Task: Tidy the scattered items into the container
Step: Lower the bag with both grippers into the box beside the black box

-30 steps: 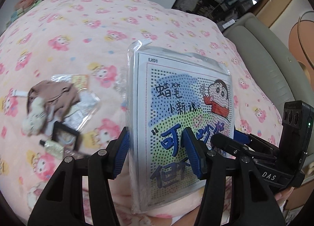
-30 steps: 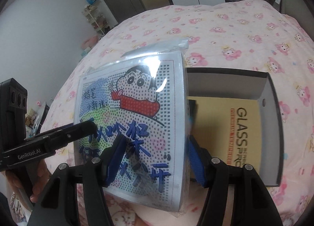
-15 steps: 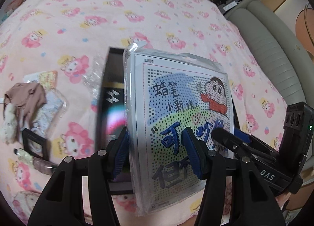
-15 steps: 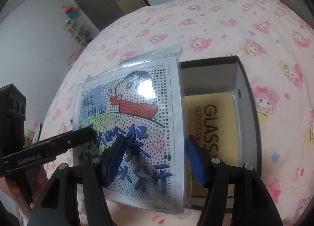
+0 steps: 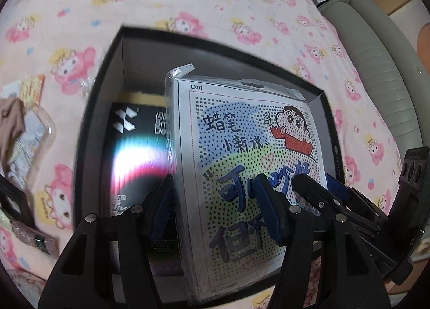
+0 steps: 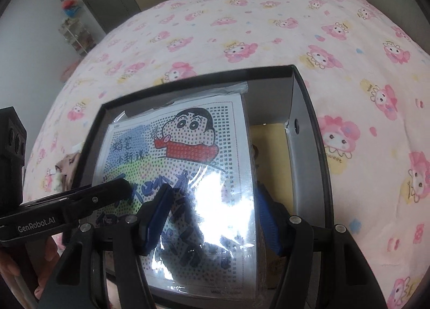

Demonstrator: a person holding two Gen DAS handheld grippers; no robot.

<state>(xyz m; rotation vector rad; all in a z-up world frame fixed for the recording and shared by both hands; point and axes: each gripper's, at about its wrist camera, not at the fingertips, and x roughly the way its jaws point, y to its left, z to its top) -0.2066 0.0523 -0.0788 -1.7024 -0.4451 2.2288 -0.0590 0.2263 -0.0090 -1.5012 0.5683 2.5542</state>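
Grippers, left (image 5: 215, 207) and right (image 6: 212, 217), both pinch one cartoon packet (image 5: 250, 164) above one black box (image 5: 88, 126).

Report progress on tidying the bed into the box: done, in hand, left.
Done: a black packet and a yellow packet already lie in the black box. In hand: both the left gripper and right gripper grip the cartoon bead kit, held over the box, not yet released. Left: a brown plush item and small packets on the bedspread.

Plastic-wrapped cartoon bead kit (image 5: 250, 164) tilts inside the open black box (image 5: 91, 110).
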